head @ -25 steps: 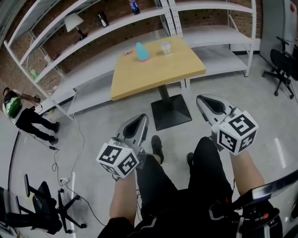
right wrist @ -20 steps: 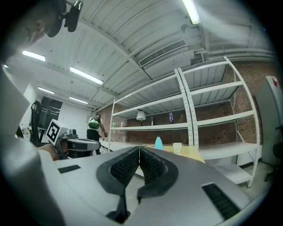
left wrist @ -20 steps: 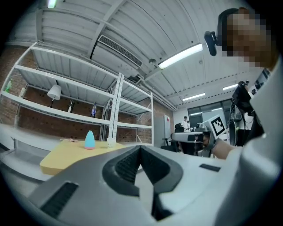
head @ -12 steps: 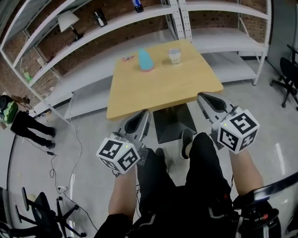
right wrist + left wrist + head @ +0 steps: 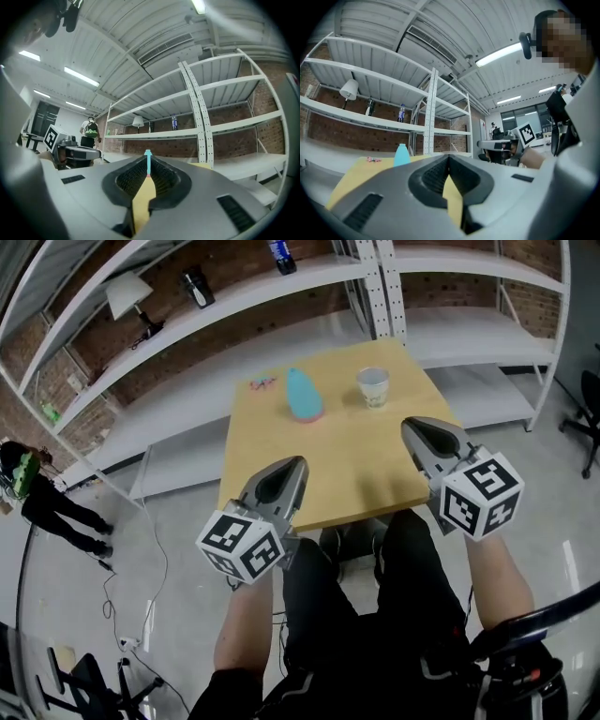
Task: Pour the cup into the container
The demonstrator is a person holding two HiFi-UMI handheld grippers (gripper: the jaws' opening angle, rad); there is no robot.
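Standing at the near edge of the table (image 5: 281, 460), the person carries the left gripper (image 5: 292, 471) and the right gripper (image 5: 418, 429) low over that edge. Each has its jaws closed together on nothing, judged a carrying posture since neither object is yet within reach. The cup (image 5: 373, 386) stands upright at the far right of the tabletop, the blue container (image 5: 303, 396) to its left and apart; neither is touched, and pouring has not begun.

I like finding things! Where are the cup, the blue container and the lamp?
cup (image 5: 373, 388): head view, on its side wall.
blue container (image 5: 304, 399): head view, on its body.
lamp (image 5: 122, 298): head view, on its shade.
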